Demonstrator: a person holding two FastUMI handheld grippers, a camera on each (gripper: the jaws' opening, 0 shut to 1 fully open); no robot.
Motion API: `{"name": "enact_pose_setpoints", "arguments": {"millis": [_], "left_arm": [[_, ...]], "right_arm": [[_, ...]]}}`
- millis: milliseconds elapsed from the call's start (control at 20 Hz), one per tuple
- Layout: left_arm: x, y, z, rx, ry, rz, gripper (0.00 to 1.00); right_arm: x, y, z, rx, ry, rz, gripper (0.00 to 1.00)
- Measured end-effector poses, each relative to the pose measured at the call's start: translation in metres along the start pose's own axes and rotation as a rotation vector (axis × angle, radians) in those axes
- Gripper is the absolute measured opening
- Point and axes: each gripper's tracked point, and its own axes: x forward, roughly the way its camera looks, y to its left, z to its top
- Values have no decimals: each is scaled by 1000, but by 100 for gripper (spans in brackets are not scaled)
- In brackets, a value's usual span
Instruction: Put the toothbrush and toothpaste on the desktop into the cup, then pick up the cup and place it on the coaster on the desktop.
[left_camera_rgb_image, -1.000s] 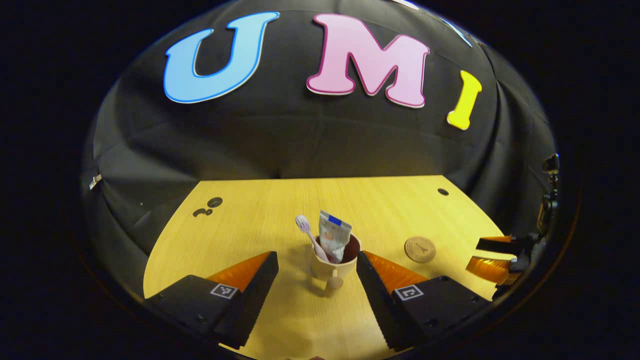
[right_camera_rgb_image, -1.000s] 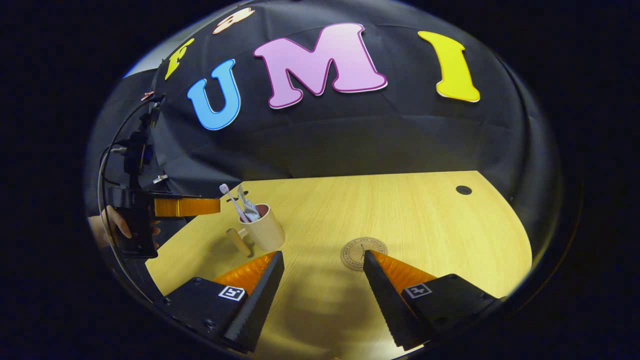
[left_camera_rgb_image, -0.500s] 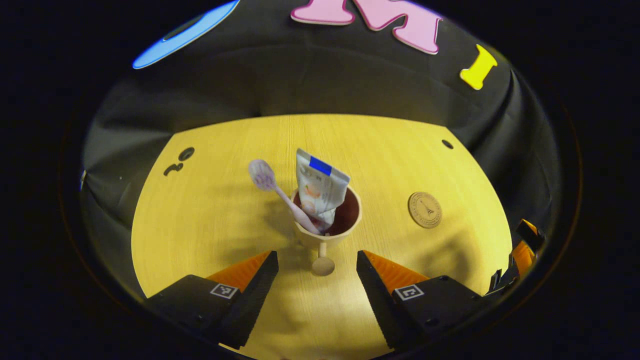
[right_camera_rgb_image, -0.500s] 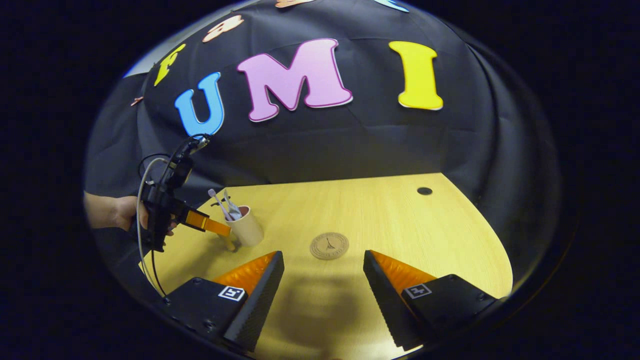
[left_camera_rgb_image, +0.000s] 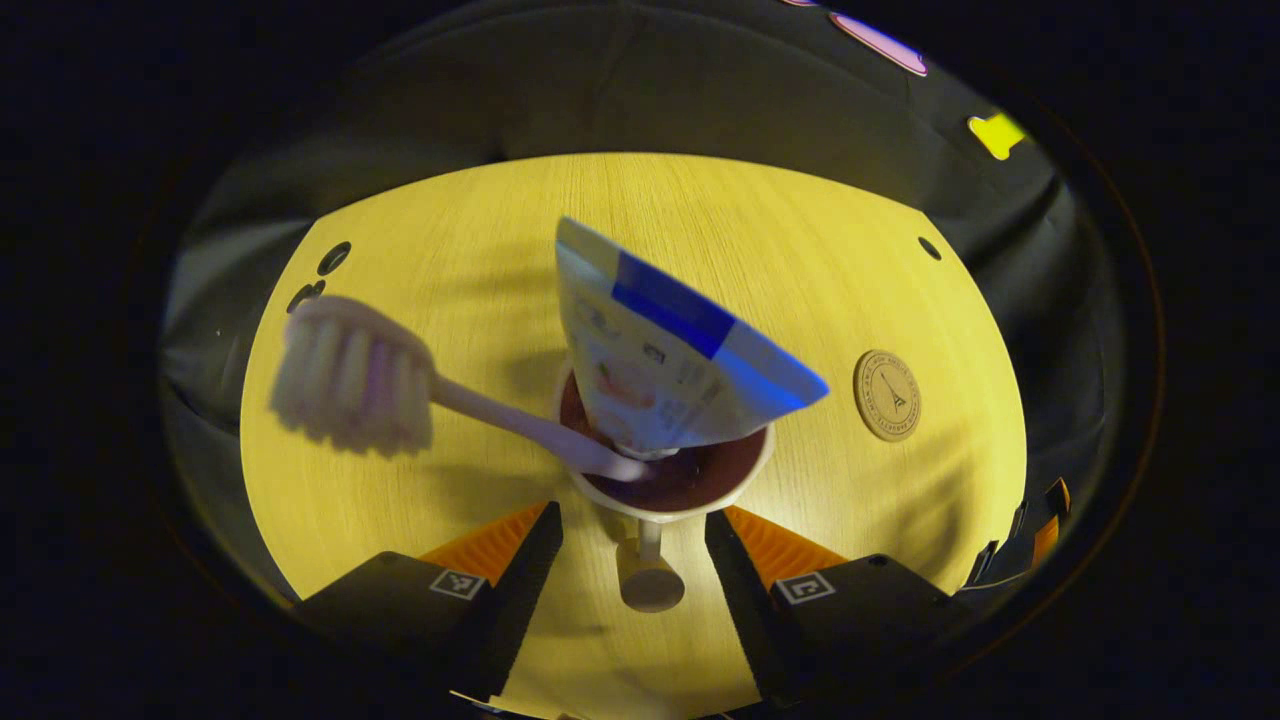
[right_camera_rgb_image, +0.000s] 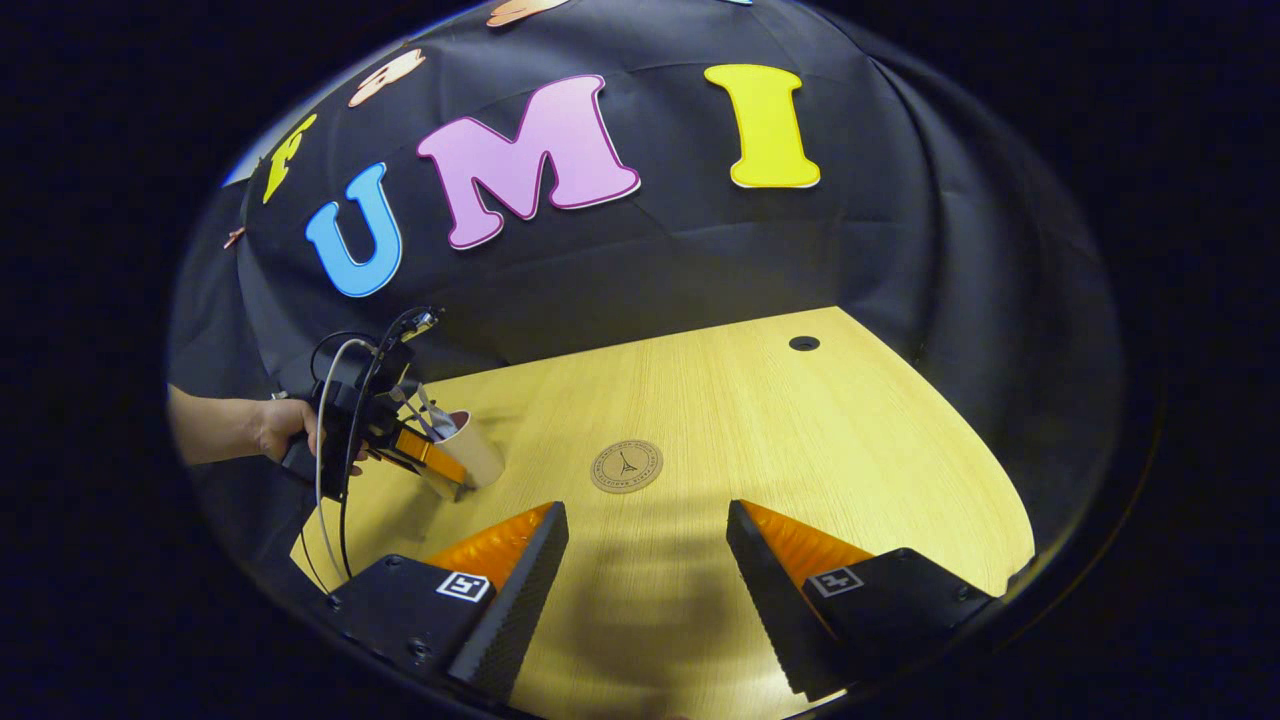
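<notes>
A beige cup (left_camera_rgb_image: 672, 503) with a dark inside stands on the wooden desktop (left_camera_rgb_image: 480, 250). In it lean a pale toothbrush (left_camera_rgb_image: 352, 376), head up to the left, and a white and blue toothpaste tube (left_camera_rgb_image: 672, 362). My left gripper (left_camera_rgb_image: 632, 522) is open, tilted down over the cup, its fingers on either side of the cup's knobbed handle (left_camera_rgb_image: 650, 582) without touching it. The round brown coaster (left_camera_rgb_image: 887, 395) lies to the cup's right. In the right gripper view the cup (right_camera_rgb_image: 478, 455) sits at the left with the left gripper (right_camera_rgb_image: 445, 472) against it. My right gripper (right_camera_rgb_image: 645, 520) hangs open, short of the coaster (right_camera_rgb_image: 626, 466).
Small dark holes mark the desktop at the far left (left_camera_rgb_image: 333, 258) and far right (left_camera_rgb_image: 930, 247). A hand (right_camera_rgb_image: 272, 430) holds the left gripper, with a cable looping below. The right gripper's fingers (left_camera_rgb_image: 1030, 530) peek in at the left gripper view's right edge. Black cloth walls the desk behind.
My left gripper has moved forward and down onto the cup, so the handle now lies between its fingers. The right gripper has drawn back and turned slightly right.
</notes>
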Motion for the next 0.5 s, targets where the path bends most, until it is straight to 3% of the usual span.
{"name": "enact_pose_setpoints", "arguments": {"millis": [250, 400, 450, 500], "left_arm": [[1, -4, 4, 12, 16, -6, 81], [5, -6, 4, 12, 22, -7, 46], [5, -7, 4, 7, 24, -2, 55], [5, -6, 4, 5, 23, 3, 33]], "right_arm": [[4, -2, -8, 18, 29, 0, 98], [3, -4, -10, 19, 36, -2, 98], [2, -5, -10, 20, 35, -1, 98], [1, -5, -10, 21, 36, -2, 98]]}}
